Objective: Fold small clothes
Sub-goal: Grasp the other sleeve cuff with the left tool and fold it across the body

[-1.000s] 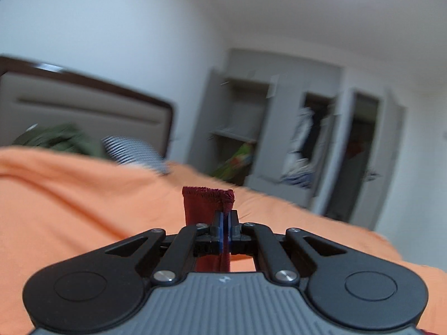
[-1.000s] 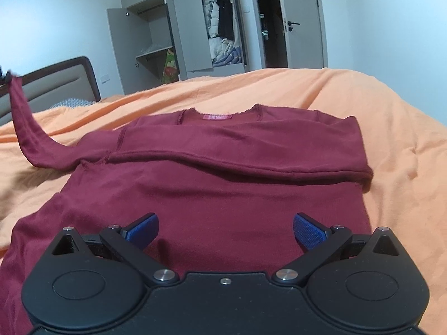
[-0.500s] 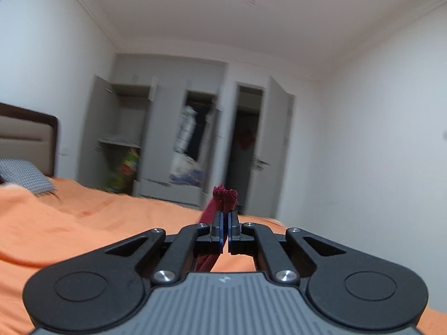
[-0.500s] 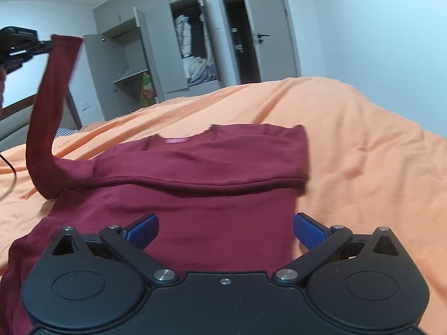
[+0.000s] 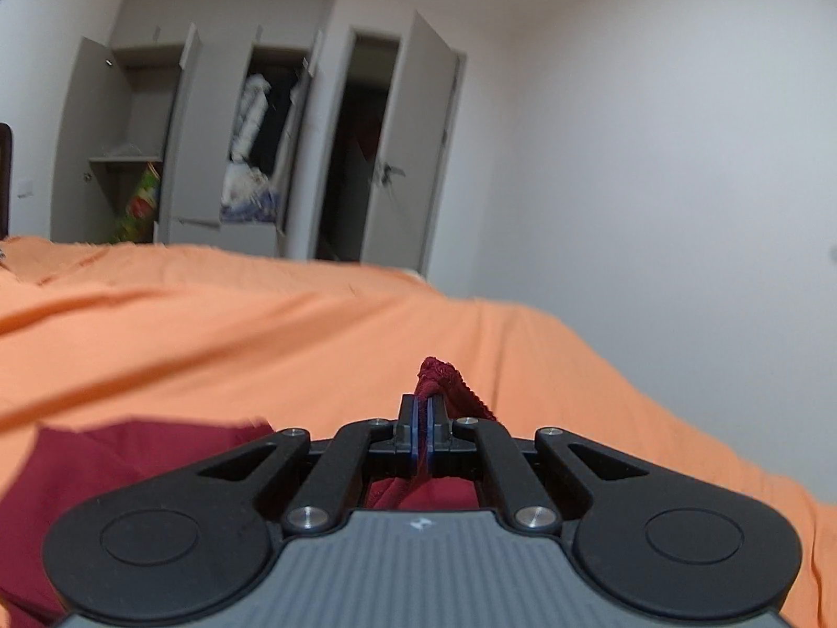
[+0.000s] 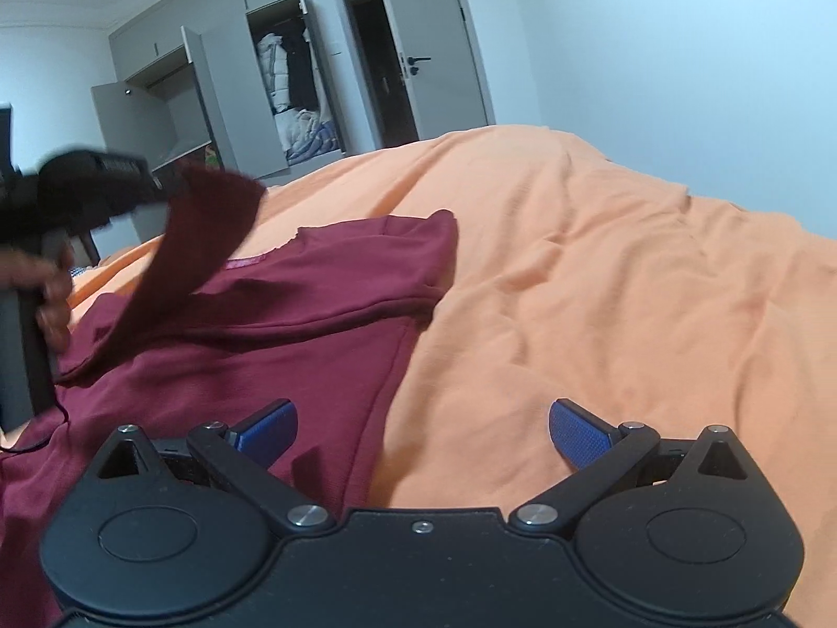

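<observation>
A maroon long-sleeved top (image 6: 293, 335) lies flat on the orange bedspread (image 6: 601, 282), one sleeve folded across its chest. My left gripper (image 5: 422, 421) is shut on the cuff (image 5: 444, 382) of the other sleeve. In the right wrist view that sleeve (image 6: 193, 240) hangs lifted over the top's left shoulder, with the left gripper (image 6: 157, 186) and a hand (image 6: 49, 293) holding it there. My right gripper (image 6: 422, 426) is open, low over the top's right side edge, with nothing between its blue pads (image 6: 269, 426).
An open grey wardrobe (image 6: 272, 83) with hanging clothes and a dark doorway (image 6: 382, 63) stand beyond the bed. A white wall (image 5: 654, 183) lies to the right. Bare orange bedspread (image 5: 261, 345) spreads right of the top.
My left gripper carried the sleeve cuff rightward and down, bringing the sleeve over the top. My right gripper shifted right to the top's side edge and stayed open.
</observation>
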Available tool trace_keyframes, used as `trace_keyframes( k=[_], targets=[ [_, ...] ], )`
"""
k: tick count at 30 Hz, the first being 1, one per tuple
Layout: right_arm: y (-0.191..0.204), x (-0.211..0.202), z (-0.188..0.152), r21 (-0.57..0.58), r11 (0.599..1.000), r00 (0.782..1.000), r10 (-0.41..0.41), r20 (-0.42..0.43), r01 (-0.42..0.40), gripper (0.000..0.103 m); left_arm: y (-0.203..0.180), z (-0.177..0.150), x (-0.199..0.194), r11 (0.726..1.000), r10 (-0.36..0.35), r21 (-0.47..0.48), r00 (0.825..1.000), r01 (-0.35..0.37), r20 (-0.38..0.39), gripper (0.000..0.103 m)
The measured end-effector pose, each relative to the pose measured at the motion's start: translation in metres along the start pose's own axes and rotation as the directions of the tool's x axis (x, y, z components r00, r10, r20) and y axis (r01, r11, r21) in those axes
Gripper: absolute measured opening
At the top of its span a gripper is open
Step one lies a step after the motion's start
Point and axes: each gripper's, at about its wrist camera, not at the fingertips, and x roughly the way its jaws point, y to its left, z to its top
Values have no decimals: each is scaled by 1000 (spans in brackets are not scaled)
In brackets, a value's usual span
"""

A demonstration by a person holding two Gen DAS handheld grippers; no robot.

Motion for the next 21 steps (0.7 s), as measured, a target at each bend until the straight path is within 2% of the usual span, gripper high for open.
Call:
trace_keyframes(
  k=[3, 9, 16, 18, 21],
  targets=[
    [-1, 0, 0, 2, 1000, 1000, -3, 0, 3, 102, -5, -23, 10, 1000, -4, 8, 999, 4, -48, 1],
    [0, 1, 0, 2, 1000, 1000, -6, -3, 6, 102, -12, -44, 17, 1000, -27, 3, 994, 27, -108, 2],
    [3, 1, -1, 3, 1000, 1000, -12, -7, 12, 102, -21, -41, 33, 998, -64, -13, 982, 62, -177, 4],
    [3, 1, 0, 5, 1000, 1000, -13, -7, 13, 102, -21, -43, 28, 997, -76, -27, 978, 72, -194, 9],
    [3, 3, 0, 10, 1000, 1000, -14, -9, 14, 102, -21, -42, 12, 996, -85, -51, 972, 75, -221, 39]
  ],
)
